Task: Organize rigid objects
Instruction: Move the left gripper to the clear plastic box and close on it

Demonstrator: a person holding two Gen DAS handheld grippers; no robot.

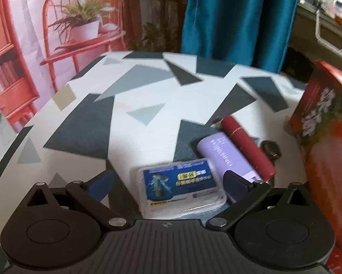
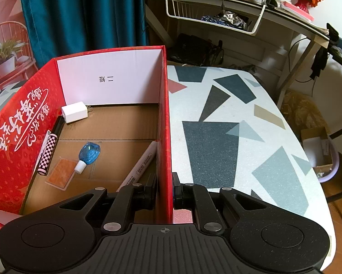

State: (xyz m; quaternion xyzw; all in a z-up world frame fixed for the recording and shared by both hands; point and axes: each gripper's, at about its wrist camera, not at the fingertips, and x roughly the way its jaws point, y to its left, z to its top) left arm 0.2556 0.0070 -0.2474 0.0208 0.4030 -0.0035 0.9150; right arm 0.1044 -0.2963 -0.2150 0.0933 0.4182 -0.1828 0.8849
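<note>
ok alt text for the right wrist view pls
The right tool is shut on the side wall of an open red box standing on a patterned table. Inside lie a white marker, a blue bottle, an orange card, a checkered pen and a white block.

Left gripper (image 1: 168,180) gapes; right gripper (image 2: 164,190) is clamped.

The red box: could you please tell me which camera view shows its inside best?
The right wrist view: it looks down into the red box, showing its cardboard floor with a white marker and blue bottle. The left wrist view shows only the box's outer wall at the right edge.
</note>
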